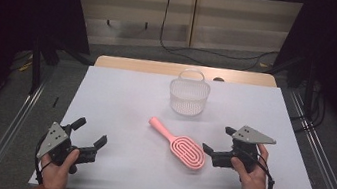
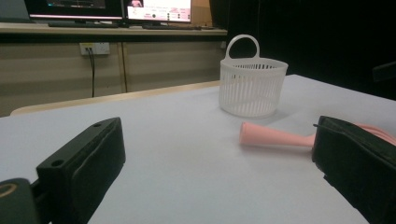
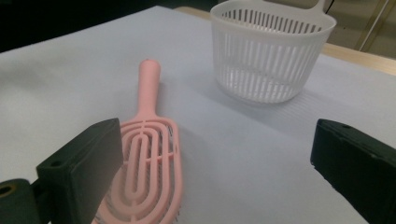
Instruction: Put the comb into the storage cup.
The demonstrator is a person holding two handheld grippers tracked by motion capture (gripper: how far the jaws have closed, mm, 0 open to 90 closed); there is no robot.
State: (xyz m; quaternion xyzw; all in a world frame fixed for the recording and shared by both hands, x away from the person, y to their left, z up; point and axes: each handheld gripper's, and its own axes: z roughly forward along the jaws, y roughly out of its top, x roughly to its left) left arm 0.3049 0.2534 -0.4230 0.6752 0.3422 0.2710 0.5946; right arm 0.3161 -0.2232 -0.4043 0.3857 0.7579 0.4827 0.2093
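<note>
A white-covered worktop (image 1: 120, 97) stands in a dim room with dark curtains at the sides, pale wall panels behind, and monitors on a shelf in your left gripper view. Your right claw (image 1: 219, 145) has its jaws wide apart, its left jaw just beside the head of the pink hairbrush (image 1: 178, 143), which lies flat ahead and to the left of it. Come in square over the head or slide along to the handle, then close gently. The white slotted basket (image 1: 189, 93) waits beyond it. Your left claw (image 1: 91, 137) rests spread apart too, well away from the brush.
</note>
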